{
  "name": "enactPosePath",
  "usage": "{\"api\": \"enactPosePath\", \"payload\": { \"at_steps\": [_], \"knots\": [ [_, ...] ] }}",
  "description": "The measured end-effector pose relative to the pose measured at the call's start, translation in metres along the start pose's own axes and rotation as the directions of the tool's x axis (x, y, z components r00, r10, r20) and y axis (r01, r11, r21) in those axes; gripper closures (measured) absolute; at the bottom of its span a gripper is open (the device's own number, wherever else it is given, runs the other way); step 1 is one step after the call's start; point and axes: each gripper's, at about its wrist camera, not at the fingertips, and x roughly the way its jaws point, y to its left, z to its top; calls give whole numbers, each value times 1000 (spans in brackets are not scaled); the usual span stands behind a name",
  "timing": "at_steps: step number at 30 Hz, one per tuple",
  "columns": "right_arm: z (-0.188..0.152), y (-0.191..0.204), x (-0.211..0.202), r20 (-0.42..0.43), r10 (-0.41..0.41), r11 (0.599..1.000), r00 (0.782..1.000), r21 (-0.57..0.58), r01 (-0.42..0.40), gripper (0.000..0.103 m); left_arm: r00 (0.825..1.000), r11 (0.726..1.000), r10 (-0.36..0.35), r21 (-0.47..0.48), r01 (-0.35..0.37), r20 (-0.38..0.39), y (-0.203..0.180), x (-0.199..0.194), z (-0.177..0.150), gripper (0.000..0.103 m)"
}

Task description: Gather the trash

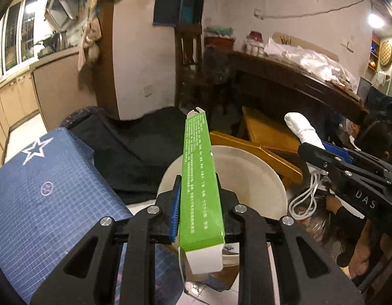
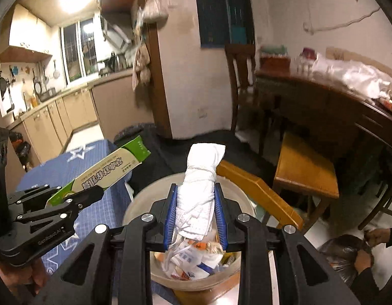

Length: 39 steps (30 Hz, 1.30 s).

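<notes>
Green box (image 1: 199, 178) hides much of the bin (image 1: 259, 178)

The white bin (image 2: 196, 279) lies open at six o'clock, its mouth clear above the litter inside. A wooden chair (image 2: 259, 190) crowds its rim at three o'clock, and the blue-covered bench (image 2: 69, 167) closes it at nine. At twelve, dark floor (image 2: 170, 157) stays passable.
</notes>
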Motion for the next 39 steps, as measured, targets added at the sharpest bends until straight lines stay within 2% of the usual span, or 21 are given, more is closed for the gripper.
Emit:
{"api": "enactPosePath", "payload": {
  "at_steps": [6,11,15,24,25,26,27,28,29,30,36,39],
  "knots": [
    [1,-14,41,-135,20,999,991,34,-16,75,995,1000,3,-6,-3,-95,-4,30,4,83],
    [-8,-14,65,-206,18,999,978,45,-9,75,986,1000,16,3,-16,-164,-10,51,5,83],
    [-11,-14,78,-228,13,999,973,54,0,75,977,1000,23,3,-23,-210,-15,69,6,83],
    [-27,-22,95,-255,18,998,967,67,-1,74,969,1000,18,-3,-19,-247,-17,86,7,86],
    [-27,-22,96,-253,7,998,968,61,9,72,969,1000,21,-1,-22,-247,-18,87,7,86],
    [-27,-21,97,-253,-2,998,967,59,18,64,968,1000,26,-3,-28,-248,-17,88,7,86],
    [-27,-21,97,-246,-5,998,969,59,20,35,969,1000,25,-6,-27,-248,-16,89,7,84],
    [-26,-21,94,-229,-8,998,973,58,22,24,968,999,36,-10,-40,-246,-16,89,7,82],
    [-26,-22,94,-221,-10,998,975,59,24,24,970,999,42,-17,-47,-241,-15,89,7,70],
    [-26,-22,93,-217,-1,998,976,66,16,24,971,999,44,-19,-50,-236,-14,89,7,67],
    [-26,-19,84,-184,20,998,983,66,-8,24,969,998,55,-16,-60,-239,-6,85,2,67],
    [-24,-12,66,-115,31,999,993,47,-26,24,972,997,66,-26,-74,-226,1,75,-2,63]
  ]
}}
